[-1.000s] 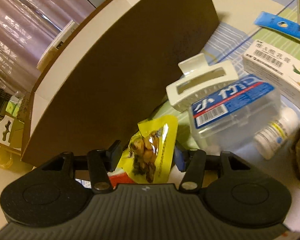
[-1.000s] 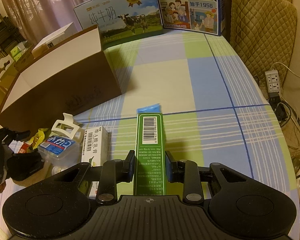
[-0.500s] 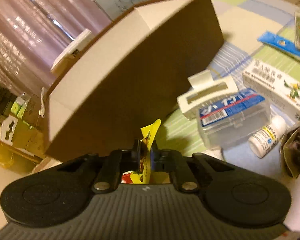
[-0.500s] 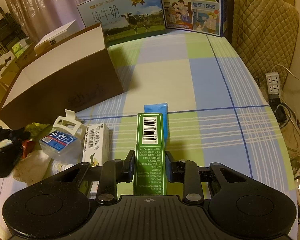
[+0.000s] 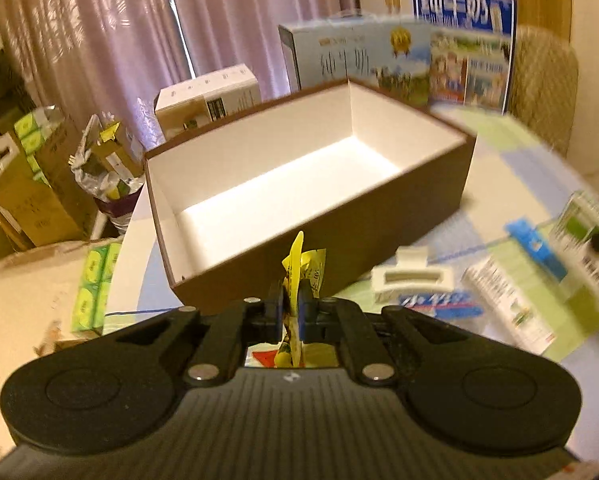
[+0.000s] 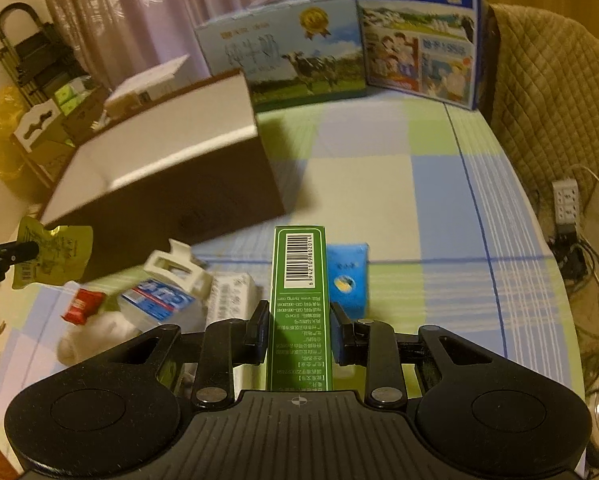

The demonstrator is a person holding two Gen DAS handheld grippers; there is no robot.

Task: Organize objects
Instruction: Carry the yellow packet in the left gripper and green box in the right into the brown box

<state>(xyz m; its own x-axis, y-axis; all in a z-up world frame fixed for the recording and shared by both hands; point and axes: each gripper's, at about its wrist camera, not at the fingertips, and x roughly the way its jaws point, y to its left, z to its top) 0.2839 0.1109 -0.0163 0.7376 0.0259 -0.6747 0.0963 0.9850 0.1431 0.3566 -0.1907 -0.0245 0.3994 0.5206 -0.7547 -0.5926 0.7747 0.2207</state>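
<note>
My left gripper (image 5: 290,307) is shut on a yellow snack packet (image 5: 304,265) and holds it in the air just in front of the open brown box (image 5: 403,204), whose white inside is empty. The packet also shows at the left of the right wrist view (image 6: 55,256), pinched by the left gripper's fingertips (image 6: 23,246). My right gripper (image 6: 298,332) is shut on a long green carton (image 6: 298,280) with a barcode, held above the table.
On the checked tablecloth (image 6: 419,184) lie a white hair clip (image 6: 177,270), a clear plastic case with a blue label (image 6: 159,300), a white medicine box (image 5: 507,308), a blue sachet (image 6: 347,280) and a red wrapper (image 6: 84,305). Two milk cartons (image 6: 283,52) stand behind.
My left gripper closed on the yellow packet and lifted it off the table, up above the box rim. My right gripper rose a little with the green carton.
</note>
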